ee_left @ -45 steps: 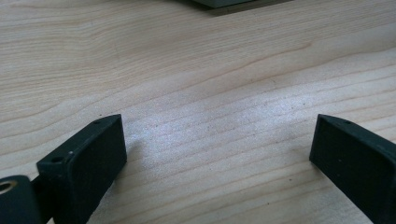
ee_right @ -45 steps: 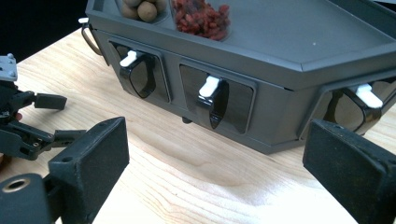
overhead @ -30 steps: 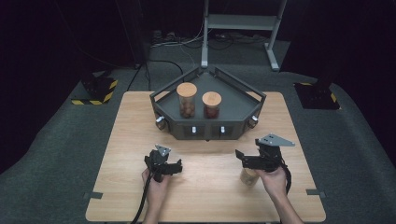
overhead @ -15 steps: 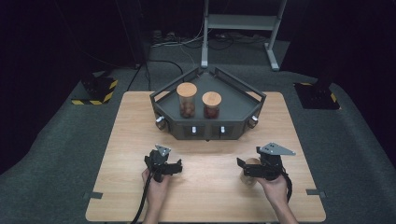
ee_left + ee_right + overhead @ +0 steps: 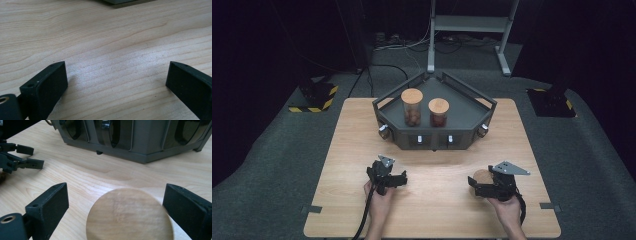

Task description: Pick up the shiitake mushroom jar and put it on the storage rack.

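The jaws of the right gripper [image 5: 117,207] are seen spread wide on either side of a round wooden lid [image 5: 130,215]; the right pad lies at the lid's edge, and a gap is left between the left pad and the lid, so no firm grip can be read. Whether a jar sits under this lid cannot be told. In the high view the lid [image 5: 482,177] is found at the near right of the wooden table [image 5: 432,215], just in front of the right gripper [image 5: 479,187]. The jaws of the left gripper [image 5: 116,85] are held wide open over bare wood, with nothing between them; in the high view this gripper [image 5: 394,180] is placed at the near left. At the far middle of the table a dark grey angular tray [image 5: 472,135] is set, and two clear jars are stood upright inside it, side by side: the taller jar [image 5: 412,107] and the shorter jar [image 5: 438,112], each closed with a wooden lid and each partly filled with brownish contents too small to identify.
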A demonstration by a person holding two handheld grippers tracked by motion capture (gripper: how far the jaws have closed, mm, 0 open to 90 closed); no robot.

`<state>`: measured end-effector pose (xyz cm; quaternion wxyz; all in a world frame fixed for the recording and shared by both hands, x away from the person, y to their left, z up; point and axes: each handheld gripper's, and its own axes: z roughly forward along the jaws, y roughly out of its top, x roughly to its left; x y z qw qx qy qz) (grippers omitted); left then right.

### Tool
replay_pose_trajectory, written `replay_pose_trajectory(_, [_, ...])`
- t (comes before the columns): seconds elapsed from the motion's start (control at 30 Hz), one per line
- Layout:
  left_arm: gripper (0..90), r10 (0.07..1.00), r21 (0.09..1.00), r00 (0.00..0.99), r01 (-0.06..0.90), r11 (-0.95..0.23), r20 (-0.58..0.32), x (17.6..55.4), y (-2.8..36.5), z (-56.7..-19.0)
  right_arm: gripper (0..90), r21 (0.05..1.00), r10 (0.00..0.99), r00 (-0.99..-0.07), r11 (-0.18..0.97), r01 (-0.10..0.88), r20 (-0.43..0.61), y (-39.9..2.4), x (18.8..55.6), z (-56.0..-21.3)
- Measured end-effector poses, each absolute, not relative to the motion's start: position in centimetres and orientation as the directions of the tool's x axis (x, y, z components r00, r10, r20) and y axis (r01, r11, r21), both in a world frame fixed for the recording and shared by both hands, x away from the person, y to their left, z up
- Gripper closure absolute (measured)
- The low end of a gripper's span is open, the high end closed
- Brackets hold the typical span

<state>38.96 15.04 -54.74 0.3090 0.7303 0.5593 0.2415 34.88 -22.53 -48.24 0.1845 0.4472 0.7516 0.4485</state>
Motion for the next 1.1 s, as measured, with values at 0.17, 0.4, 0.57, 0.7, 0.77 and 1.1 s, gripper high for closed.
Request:
replay_pose_trajectory(0.17, [3.8,0.966,0.722,0.258,0.668,-0.183,0.007,39.0,15.0,-54.7,6.7,0.831,0.845,-0.525,0.218,0.512,0.101,-22.5,34.8,-49.0])
replay_pose_trajectory(0.4, [3.8,0.966,0.721,0.258,0.668,-0.183,0.007,39.0,15.0,-54.7,7.0,0.815,0.849,-0.523,0.252,0.522,0.072,-22.4,34.5,-50.2])
replay_pose_trajectory(0.57, [3.8,0.966,0.722,0.258,0.668,-0.183,0.007,39.0,15.0,-54.7,8.1,0.809,0.852,-0.519,0.254,0.53,0.073,-22.3,34.4,-50.8])
replay_pose_trajectory(0.7, [3.8,0.966,0.722,0.258,0.668,-0.183,0.007,39.0,15.0,-54.7,9.4,0.799,0.856,-0.511,0.25,0.546,0.081,-22.5,34.5,-51.4])
replay_pose_trajectory(0.77, [3.8,0.966,0.722,0.258,0.668,-0.183,0.007,39.0,15.0,-54.7,10.2,0.797,0.859,-0.506,0.249,0.55,0.08,-22.6,34.4,-51.7])
replay_pose_trajectory(1.1, [3.9,0.966,0.722,0.258,0.668,-0.183,0.007,39.0,15.0,-54.7,14.2,0.784,0.867,-0.496,0.28,0.554,0.041,-22.3,34.2,-52.7])
